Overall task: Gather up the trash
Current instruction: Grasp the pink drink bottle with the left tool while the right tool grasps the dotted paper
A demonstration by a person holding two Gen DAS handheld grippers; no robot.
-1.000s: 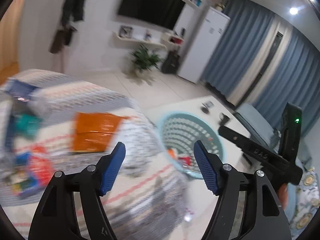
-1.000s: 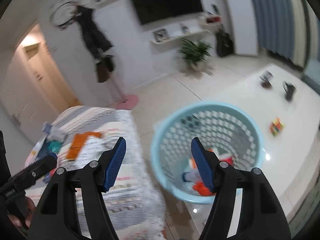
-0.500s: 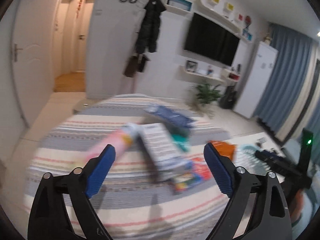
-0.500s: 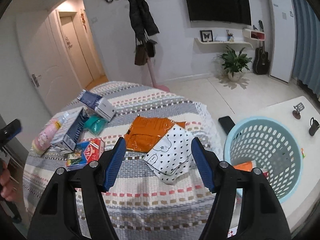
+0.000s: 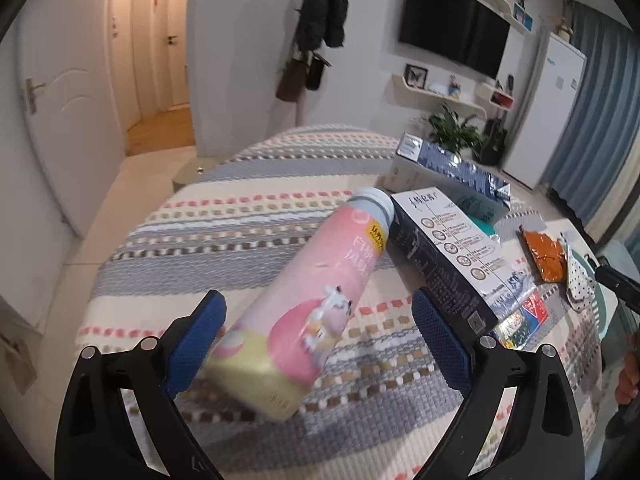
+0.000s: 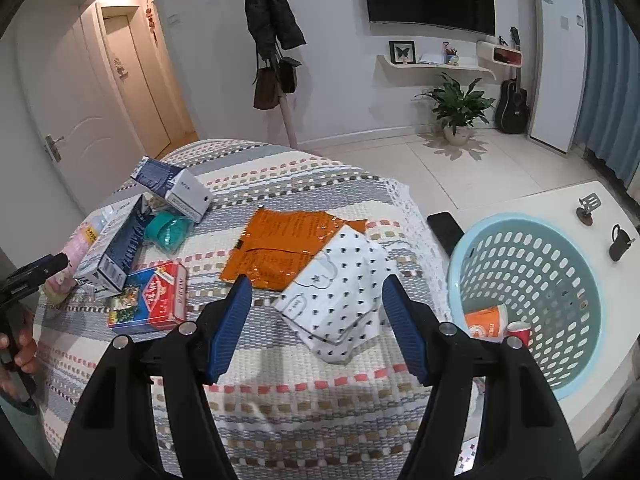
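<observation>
**Both grippers open over the trash on the striped cloth**

Left gripper [image 5: 320, 336] is sitting wide open, gripping nothing. A pink plastic drink bottle with a grey cap [image 5: 308, 308] is lying on its side on the striped woven cloth [image 5: 248, 232], its yellow base between the blue pads, cap pointing to upper right of the frame. Can't tell whether the left pad is touching it; the right pad is clearly apart.

Just right of the bottle's cap a dark-blue and white carton [image 5: 452, 256] is lying flat, with a second blue carton [image 5: 448, 168] behind it and a teal wrapper [image 5: 480, 212] between them.

Right gripper [image 6: 316, 324] is also spread wide, empty, hanging above a white black-dotted paper bag [image 6: 340, 296] at frame centre. The bag is overlapping an orange foil pouch [image 6: 280, 240]. A red and blue flat box [image 6: 156, 296] is lying at centre left, touching the carton beside it.

A light-blue perforated plastic basket [image 6: 560, 280] is standing at the right of the frame on a white tabletop [image 6: 532, 200], just beside the cloth's edge. Inside it an orange and white cup [image 6: 486, 320] and a small red-rimmed cup [image 6: 518, 330] are lying at the bottom. A black flat phone-like slab [image 6: 444, 228] is lying between cloth and basket.
</observation>
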